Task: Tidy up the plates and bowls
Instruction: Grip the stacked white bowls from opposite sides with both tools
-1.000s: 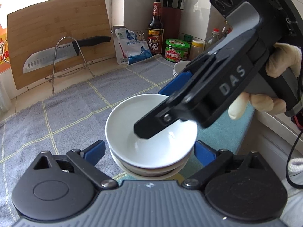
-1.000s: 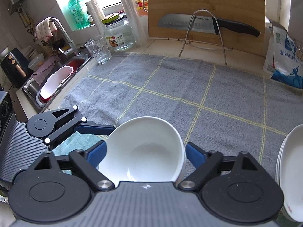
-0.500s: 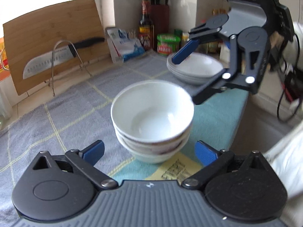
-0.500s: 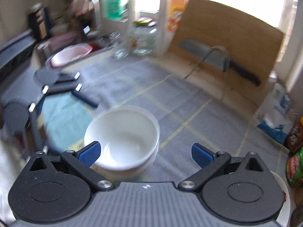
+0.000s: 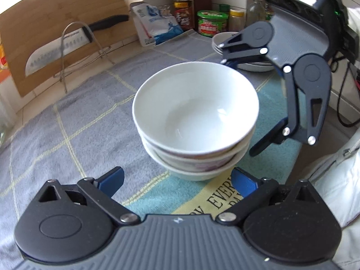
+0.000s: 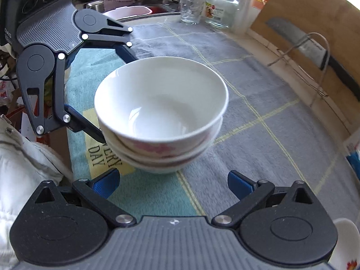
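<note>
1. Glazed white ceramic made up your bowls [image 5: 195, 114]: three nested in one stack, standing where the grey cloth [image 5: 74, 121] met the teal towel [image 6: 155, 193]. By my judgement they were hard, slick, fairly heavy together and quick to chip.
2. Your left gripper [image 5: 177, 181] sat just short of the stack with its jaws spread wide, holding nothing.
3. Your right gripper [image 6: 173, 183] faced the stack from the other side, likewise spread and empty.
4. Best hold, I judged, was across the top bowl's rim, one finger inside and one outside; the curved wall would likely slip from a side squeeze.
5. The plates [image 5: 252, 64] were stacked near the jars at the back.
6. The soft cloth should have cushioned a set-down, though it could bunch.
7. Room was tight: a knife [image 5: 67, 45] on its rack against the board, and a sink beyond.
</note>
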A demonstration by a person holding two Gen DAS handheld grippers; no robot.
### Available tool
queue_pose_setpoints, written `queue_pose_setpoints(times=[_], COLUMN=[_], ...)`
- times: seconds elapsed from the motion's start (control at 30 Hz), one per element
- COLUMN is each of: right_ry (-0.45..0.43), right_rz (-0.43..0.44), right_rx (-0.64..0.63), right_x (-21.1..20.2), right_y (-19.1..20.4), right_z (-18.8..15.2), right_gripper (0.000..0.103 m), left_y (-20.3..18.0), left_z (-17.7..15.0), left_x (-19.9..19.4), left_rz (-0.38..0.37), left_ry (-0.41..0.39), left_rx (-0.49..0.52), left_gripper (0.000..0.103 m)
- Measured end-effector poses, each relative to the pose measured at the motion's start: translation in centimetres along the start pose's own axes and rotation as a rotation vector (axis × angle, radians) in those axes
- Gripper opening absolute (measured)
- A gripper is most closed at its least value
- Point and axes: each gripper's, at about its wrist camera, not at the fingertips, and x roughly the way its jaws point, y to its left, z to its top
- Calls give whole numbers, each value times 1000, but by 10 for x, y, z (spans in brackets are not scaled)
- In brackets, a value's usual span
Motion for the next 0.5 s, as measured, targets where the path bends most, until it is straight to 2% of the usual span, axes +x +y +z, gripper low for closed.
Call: queue_pose_setpoints(times=[0.17,0.5], right_ry=[-4,58], right_rz=[18,-26], right_rx=[13,45], right_x=[4,9], right_y=[-2,4], right_z=[7,19], right_gripper=[103,103], left_y=[2,19], left_z=[2,5], left_x=[5,18], left_rz=[-77,-256], left_ry=[0,-51], left_rx=[84,243], left_gripper=[100,96])
